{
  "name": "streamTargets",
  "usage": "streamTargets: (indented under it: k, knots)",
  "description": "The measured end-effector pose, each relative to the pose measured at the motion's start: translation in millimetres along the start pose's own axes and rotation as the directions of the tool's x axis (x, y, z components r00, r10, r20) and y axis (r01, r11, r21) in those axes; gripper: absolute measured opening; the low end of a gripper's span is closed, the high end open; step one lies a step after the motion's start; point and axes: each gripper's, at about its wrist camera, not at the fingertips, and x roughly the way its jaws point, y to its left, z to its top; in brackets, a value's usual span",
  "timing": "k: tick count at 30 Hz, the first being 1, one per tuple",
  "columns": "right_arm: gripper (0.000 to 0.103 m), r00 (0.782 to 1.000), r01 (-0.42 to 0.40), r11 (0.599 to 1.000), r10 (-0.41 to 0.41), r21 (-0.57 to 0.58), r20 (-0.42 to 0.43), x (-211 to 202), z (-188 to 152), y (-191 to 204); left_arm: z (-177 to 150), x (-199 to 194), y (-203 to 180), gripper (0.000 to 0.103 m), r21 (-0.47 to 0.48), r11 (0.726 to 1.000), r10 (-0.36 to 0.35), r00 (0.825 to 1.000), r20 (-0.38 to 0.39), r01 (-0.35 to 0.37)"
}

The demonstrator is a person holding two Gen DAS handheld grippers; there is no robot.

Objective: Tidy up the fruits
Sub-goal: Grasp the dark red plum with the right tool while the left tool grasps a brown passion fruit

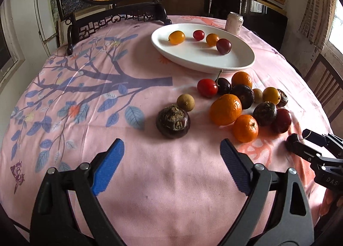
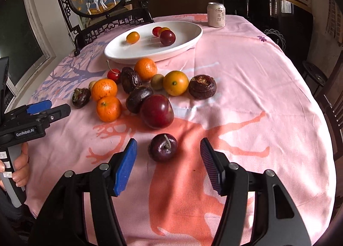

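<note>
Left wrist view: the left gripper [image 1: 171,147] gapes wide and empty over bare cloth [image 1: 150,173], short of a brown water chestnut [image 1: 172,121].

Right wrist view: the right gripper [image 2: 169,149] stands parted, pads clear of a dark plum [image 2: 163,147] lying stem-up between them, near the fruit pile; the plate [image 2: 120,53] sits beyond.

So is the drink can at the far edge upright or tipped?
Upright: the can stands on its base beyond the white dish, top rim uppermost.
</note>
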Motion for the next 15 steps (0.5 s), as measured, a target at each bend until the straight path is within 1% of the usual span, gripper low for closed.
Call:
streamTargets:
  k: [2, 4, 7, 10, 12, 13, 14, 15]
  knots:
    - [0.061, 1.0, 0.027, 1.0, -0.027, -0.005, -0.01, 2, -1, 0, -4, 0, 0, 0.093, 0.001, 1.0, -0.005, 1.0, -0.008, 0.005]
    - [0.061, 1.0, 0.026, 1.0, -0.026, 0.0, -0.004, 2, -1, -1, -7, 1, -1, 0.093, 0.005, 1.0, -0.011, 1.0, -0.014, 0.011]
    - [0.061, 0.999, 0.046, 0.999, -0.046, -0.007, -0.002, 5, 0, 1, -9, 2, -1, 0.093, 0.008, 1.0, -0.011, 1.0, -0.023, 0.012]
    - [0.061, 0.999, 0.047, 0.998, -0.047, -0.039, 0.003, 5, 0, 7, -10, 3, -1, 0.093, 0.009, 1.0, -0.015, 1.0, -0.023, 0.015]
    - [0.057, 0.998, 0.066, 0.995, -0.066, -0.07, 0.012, 6, -1, 13, -9, 3, -1, 0.093, 0.009, 1.0, -0.014, 1.0, -0.026, 0.014]
    - [0.048, 0.998, 0.065, 0.994, -0.064, -0.083, 0.008, 8, -1, 16, -10, 4, -1, 0.093, 0.008, 1.0, -0.014, 0.999, -0.029, 0.014]
    - [0.044, 0.998, 0.056, 0.995, -0.056, -0.086, -0.004, 10, -1, 17, -10, 5, -2, 0.093, 0.008, 1.0, -0.016, 0.999, -0.033, 0.016]
    - [0.043, 0.999, 0.05, 0.995, -0.052, -0.088, -0.016, 13, -1, 17, -10, 6, -1, 0.093, 0.007, 1.0, -0.018, 0.999, -0.036, 0.018]
